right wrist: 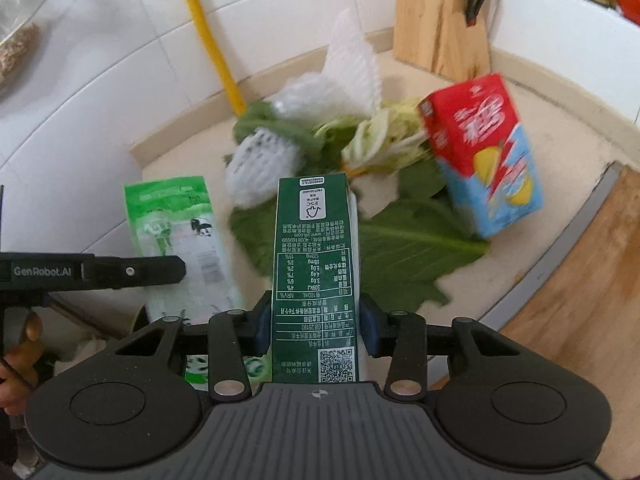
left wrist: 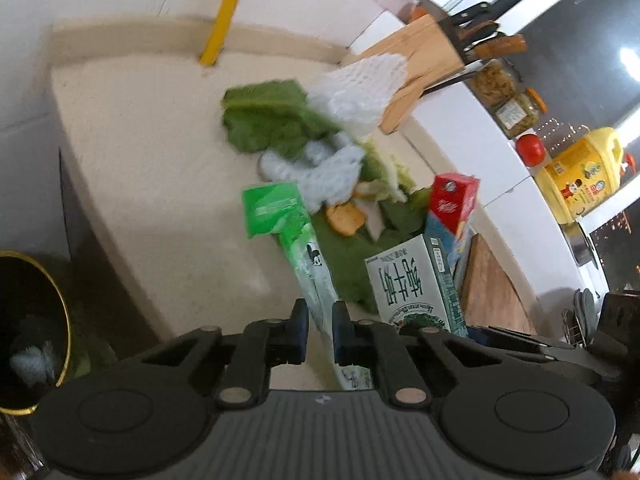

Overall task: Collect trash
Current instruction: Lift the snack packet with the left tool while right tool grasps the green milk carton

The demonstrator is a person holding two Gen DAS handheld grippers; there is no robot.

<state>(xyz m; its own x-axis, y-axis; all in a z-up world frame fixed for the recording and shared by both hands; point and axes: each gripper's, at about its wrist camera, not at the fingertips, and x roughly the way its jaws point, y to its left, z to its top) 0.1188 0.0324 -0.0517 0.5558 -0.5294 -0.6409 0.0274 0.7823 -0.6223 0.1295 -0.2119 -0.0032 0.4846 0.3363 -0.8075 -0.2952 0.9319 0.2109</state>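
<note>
My left gripper (left wrist: 320,322) is shut on a flat green plastic wrapper (left wrist: 296,236), which runs from between the pads out over the counter. In the right wrist view the same green wrapper (right wrist: 180,236) shows at the left, with the left gripper's arm across it. My right gripper (right wrist: 314,322) is shut on a green milk carton (right wrist: 312,256); its pads press both sides. The green milk carton (left wrist: 412,284) also shows in the left wrist view. A red and blue drink carton (right wrist: 484,152) leans over lettuce leaves (right wrist: 404,236) and white foam nets (right wrist: 260,164).
A black bin with a gold rim (left wrist: 36,328) stands below the counter edge at the left. A wooden knife block (right wrist: 436,16), a yellow pipe (right wrist: 208,36) and a wooden cutting board (right wrist: 580,300) ring the pile. Jars and a yellow oil jug (left wrist: 580,176) line the sill.
</note>
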